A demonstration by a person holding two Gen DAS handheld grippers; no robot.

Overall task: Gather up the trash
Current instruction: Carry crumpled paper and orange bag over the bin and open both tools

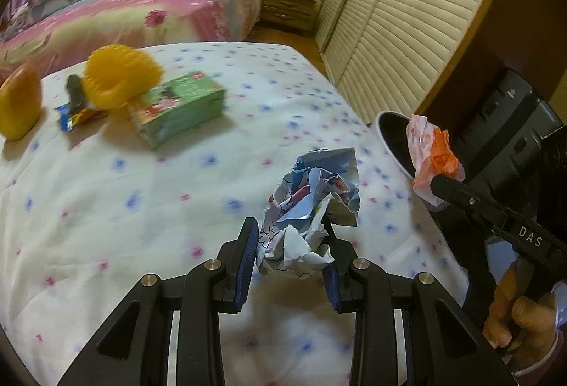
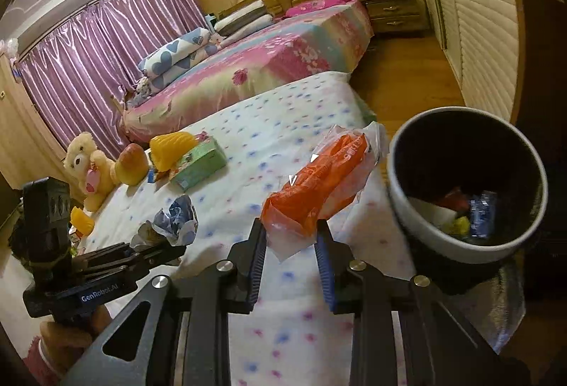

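— Left gripper point(image 1: 288, 244)?
— Clamped on one crumpled blue-and-white paper ball point(image 1: 312, 205).
— Right gripper point(image 2: 290, 244)?
— Gripping one orange-and-clear plastic wrapper point(image 2: 319, 187); round white-rimmed bin point(image 2: 425, 230) at two o'clock. Only right view shows litter inside.

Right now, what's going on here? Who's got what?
A person is clearing trash off the bed with two handheld grippers. The left gripper is shut on a crumpled paper ball, held over the dotted sheet. The right gripper is shut on an orange plastic wrapper, close beside the trash bin, which already has a few scraps inside. A green box and small wrappers are not yet collected.
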